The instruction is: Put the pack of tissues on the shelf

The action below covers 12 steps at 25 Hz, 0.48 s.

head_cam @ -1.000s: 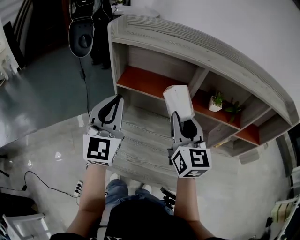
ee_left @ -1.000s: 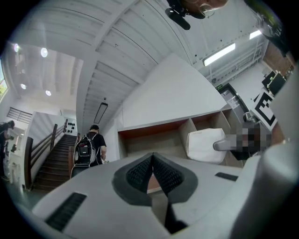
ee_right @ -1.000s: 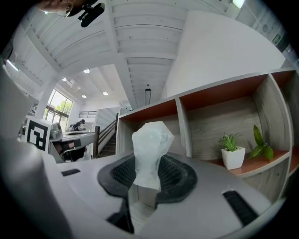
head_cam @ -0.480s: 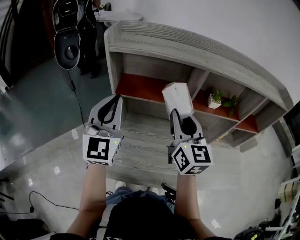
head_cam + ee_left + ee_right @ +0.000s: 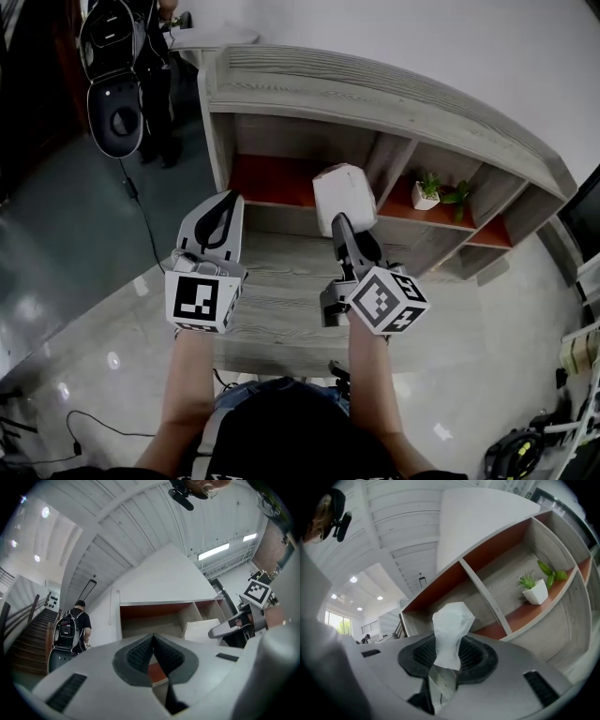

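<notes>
My right gripper (image 5: 344, 223) is shut on a white pack of tissues (image 5: 343, 196), held in front of the grey wooden shelf (image 5: 375, 89) with orange-red boards. In the right gripper view the pack (image 5: 450, 634) stands pinched between the dark pads (image 5: 474, 654), and the shelf's open compartments (image 5: 506, 592) lie ahead. My left gripper (image 5: 220, 208) hovers to the left at about the same height, its jaws shut with nothing between them. The left gripper view shows its closed pads (image 5: 153, 654), the shelf behind them, and the pack (image 5: 202, 631) at the right.
A small potted plant (image 5: 427, 192) stands in the shelf's right compartment. A person with a black backpack (image 5: 117, 56) stands left of the shelf. A low wooden surface (image 5: 281, 309) lies below my grippers. Cables trail over the glossy floor (image 5: 84, 309).
The right gripper has rolled, its marker cube turning, and carried the pack slightly left toward the shelf. The left gripper keeps its place in view while the shelf has shifted left and down.
</notes>
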Each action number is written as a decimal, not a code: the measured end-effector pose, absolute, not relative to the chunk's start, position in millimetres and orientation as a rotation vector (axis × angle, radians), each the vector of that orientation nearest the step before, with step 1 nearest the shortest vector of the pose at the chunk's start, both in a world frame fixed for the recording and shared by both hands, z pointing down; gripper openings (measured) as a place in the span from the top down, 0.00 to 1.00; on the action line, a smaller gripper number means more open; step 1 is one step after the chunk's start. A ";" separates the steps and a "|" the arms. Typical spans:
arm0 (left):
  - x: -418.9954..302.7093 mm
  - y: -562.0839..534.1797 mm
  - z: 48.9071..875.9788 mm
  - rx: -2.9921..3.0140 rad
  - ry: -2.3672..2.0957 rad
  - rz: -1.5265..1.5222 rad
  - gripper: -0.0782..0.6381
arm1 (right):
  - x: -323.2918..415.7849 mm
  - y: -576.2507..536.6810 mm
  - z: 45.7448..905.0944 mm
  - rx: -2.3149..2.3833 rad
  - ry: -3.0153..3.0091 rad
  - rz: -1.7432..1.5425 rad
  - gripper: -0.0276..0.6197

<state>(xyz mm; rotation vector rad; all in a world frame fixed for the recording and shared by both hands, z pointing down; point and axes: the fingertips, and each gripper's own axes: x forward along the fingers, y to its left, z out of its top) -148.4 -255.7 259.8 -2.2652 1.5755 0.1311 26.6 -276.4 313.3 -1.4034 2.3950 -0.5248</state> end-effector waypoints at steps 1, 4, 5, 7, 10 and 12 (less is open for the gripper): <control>-148.3 -256.7 260.2 -2.269 1.570 0.131 0.87 | 25.6 -278.4 314.6 -1.385 2.372 -0.562 0.78; -149.4 -259.4 259.8 -2.276 1.562 0.130 0.87 | 20.9 -285.1 318.0 -1.339 2.321 -0.641 0.78; -150.3 -260.7 261.1 -2.279 1.560 0.130 0.87 | 19.4 -287.5 319.5 -1.328 2.308 -0.663 0.78; -151.8 -262.6 263.2 -2.283 1.556 0.128 0.87 | 16.7 -292.7 322.1 -1.301 2.275 -0.714 0.78; -152.3 -260.7 262.4 -2.289 1.554 0.119 0.87 | 11.8 -299.4 324.9 -1.233 2.213 -0.816 0.78; -154.2 -257.3 261.5 -2.292 1.554 0.114 0.87 | 6.9 -302.2 327.5 -1.179 2.175 -0.875 0.78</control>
